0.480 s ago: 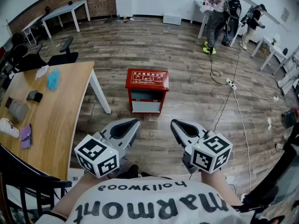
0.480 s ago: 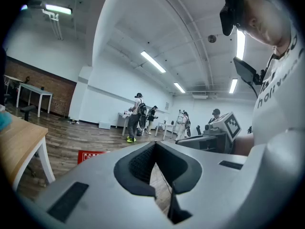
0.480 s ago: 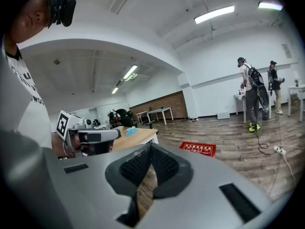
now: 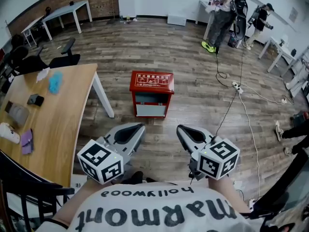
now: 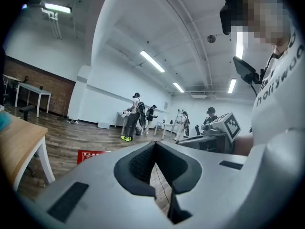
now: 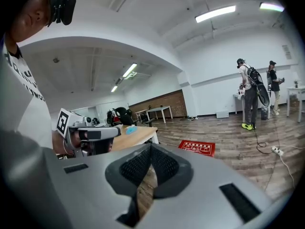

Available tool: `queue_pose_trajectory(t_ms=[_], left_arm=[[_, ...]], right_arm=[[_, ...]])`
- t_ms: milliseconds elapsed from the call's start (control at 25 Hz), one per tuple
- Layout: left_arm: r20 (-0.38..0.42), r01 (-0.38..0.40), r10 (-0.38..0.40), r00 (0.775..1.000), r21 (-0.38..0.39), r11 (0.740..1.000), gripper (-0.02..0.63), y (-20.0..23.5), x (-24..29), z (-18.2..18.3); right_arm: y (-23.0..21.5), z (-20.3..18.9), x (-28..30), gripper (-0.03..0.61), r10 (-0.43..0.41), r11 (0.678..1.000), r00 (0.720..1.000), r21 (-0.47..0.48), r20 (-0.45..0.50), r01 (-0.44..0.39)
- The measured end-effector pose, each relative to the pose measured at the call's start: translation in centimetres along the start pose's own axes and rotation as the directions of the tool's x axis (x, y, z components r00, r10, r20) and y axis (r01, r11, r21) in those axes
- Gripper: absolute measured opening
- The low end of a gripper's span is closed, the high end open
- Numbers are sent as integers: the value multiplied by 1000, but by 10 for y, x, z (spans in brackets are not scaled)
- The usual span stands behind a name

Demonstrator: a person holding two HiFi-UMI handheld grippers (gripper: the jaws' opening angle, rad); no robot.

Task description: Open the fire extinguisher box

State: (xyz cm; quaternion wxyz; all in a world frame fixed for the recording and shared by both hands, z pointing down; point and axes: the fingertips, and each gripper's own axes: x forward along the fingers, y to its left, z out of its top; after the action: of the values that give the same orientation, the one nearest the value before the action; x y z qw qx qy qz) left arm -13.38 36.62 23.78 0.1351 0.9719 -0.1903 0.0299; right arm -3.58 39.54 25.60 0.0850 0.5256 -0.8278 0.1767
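The red fire extinguisher box (image 4: 151, 94) stands on the wooden floor ahead of me, its lid down, a grey panel on its front. Its red top (image 5: 91, 155) shows low at the left of the left gripper view, and again (image 6: 197, 147) in the right gripper view. My left gripper (image 4: 136, 128) and right gripper (image 4: 182, 128) are held side by side close to my body, well short of the box. Both have their jaws shut with nothing between them. The left gripper (image 5: 153, 152) and right gripper (image 6: 150, 155) point into the room.
A wooden desk (image 4: 43, 112) with small items stands at my left, its white leg (image 4: 103, 96) near the box. A cable and power strip (image 4: 237, 86) run across the floor at right. People (image 4: 227, 11) stand by white tables at the back right.
Both grippers have stayed where they were. A person's legs have come into view at the right edge, and the people at the back have shifted slightly.
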Motion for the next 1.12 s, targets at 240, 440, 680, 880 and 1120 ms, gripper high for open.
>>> queue_pose_trajectory(t_ms=[240, 440, 680, 880, 1120], left_arm=[[3, -5, 5, 1000, -2, 1000, 5, 5, -5, 0], [6, -7, 7, 1000, -13, 1000, 5, 19, -10, -1], [0, 18, -18, 1000, 0, 1000, 5, 36, -16, -1], [-13, 33, -33, 999, -9, 999, 5, 55, -28, -9], [-17, 47, -48, 999, -46, 998, 5, 71, -30, -23]], right_arm=[[2, -1, 2, 8, -11, 1000, 1000, 6, 17, 11], [5, -4, 14, 9, -12, 1000, 1000, 11, 10, 12], [15, -4, 35, 9, -9, 1000, 1000, 0, -1, 9], [31, -1, 57, 9, -18, 1000, 1000, 0, 9, 18], [40, -9, 69, 9, -33, 999, 999, -3, -13, 33]])
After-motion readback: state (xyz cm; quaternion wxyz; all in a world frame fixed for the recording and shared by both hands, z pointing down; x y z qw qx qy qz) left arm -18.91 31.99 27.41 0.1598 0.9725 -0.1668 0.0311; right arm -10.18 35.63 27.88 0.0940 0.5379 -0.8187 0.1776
